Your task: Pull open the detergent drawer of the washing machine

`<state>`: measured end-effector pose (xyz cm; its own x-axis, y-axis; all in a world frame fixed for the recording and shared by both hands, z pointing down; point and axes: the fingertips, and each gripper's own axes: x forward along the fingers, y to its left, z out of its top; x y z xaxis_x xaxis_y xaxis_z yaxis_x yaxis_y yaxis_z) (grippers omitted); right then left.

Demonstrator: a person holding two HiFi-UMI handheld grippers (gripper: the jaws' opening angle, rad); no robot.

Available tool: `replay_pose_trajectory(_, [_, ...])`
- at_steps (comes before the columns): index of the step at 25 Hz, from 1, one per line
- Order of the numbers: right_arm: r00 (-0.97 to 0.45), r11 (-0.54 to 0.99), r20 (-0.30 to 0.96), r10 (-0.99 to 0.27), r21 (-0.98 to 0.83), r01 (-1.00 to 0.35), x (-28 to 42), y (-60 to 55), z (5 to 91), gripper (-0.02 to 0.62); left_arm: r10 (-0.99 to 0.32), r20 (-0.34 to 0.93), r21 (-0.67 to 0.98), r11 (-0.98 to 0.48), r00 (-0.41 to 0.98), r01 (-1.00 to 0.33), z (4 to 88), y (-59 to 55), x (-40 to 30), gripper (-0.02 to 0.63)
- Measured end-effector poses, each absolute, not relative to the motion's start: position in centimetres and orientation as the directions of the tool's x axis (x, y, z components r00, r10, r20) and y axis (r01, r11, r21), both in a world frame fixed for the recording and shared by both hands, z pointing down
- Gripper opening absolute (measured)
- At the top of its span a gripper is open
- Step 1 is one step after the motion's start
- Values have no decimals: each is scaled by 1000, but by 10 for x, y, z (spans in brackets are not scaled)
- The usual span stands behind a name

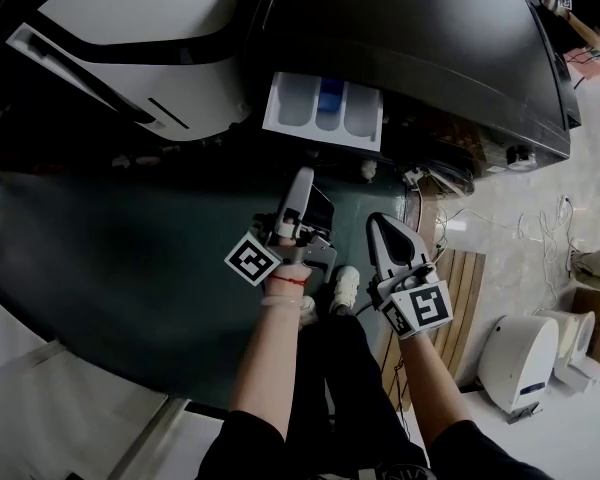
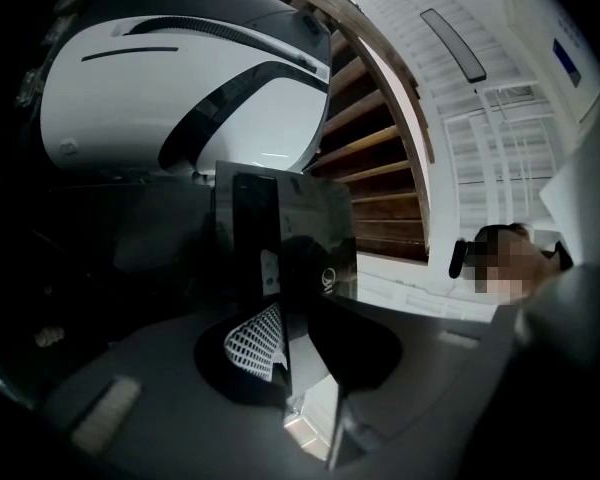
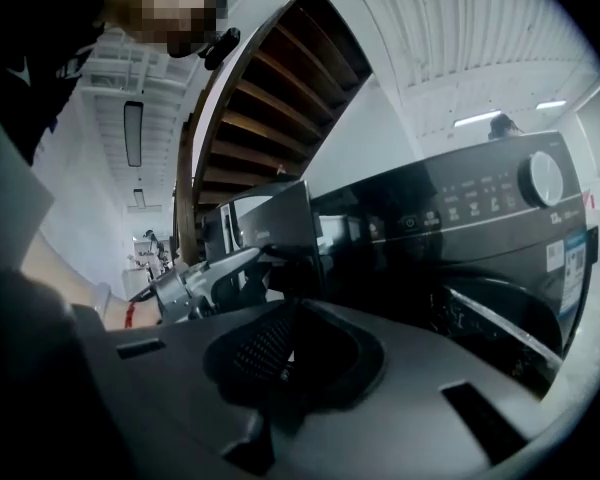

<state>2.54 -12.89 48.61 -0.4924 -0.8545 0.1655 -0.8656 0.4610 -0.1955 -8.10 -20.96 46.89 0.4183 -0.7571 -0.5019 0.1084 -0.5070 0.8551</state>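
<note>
The black washing machine (image 1: 410, 38) (image 3: 480, 228) fills the top of the head view. Its white detergent drawer (image 1: 365, 118) stands pulled out, with a blue insert in the middle compartment. My left gripper (image 1: 302, 176) (image 2: 285, 343) reaches up from below the drawer, and its pads are closed on the drawer's glossy black front panel (image 2: 300, 238) (image 3: 270, 218). The right gripper view shows the left gripper (image 3: 215, 278) at that panel's lower edge. My right gripper (image 1: 378, 223) (image 3: 285, 343) hangs beside it to the right, away from the machine, shut with nothing in it.
A white appliance with black trim (image 1: 130, 28) (image 2: 170, 88) stands left of the washer. A wooden slatted board (image 1: 460, 288), loose cables (image 1: 540, 228) and a small white device (image 1: 520, 353) lie on the floor at right. A wooden staircase (image 2: 380, 168) rises behind.
</note>
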Motion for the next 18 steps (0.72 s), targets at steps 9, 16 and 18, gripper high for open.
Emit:
replay_pose_trajectory(9, [-492, 461, 151, -857, -201, -864, 25, -113, 487, 12, -750, -505, 852, -512, 427, 109, 470, -190, -85, 84])
replay_pose_trajectory(16, [-485, 456, 147, -862, -195, -868, 23, -102, 483, 12, -749, -504, 854, -508, 431, 115, 470, -177, -87, 84])
replay_pose_trajectory(18, [-481, 452, 157, -863, -186, -872, 24, -99, 485, 12, -748, -504, 854, -507, 431, 117, 470, -173, -88, 84])
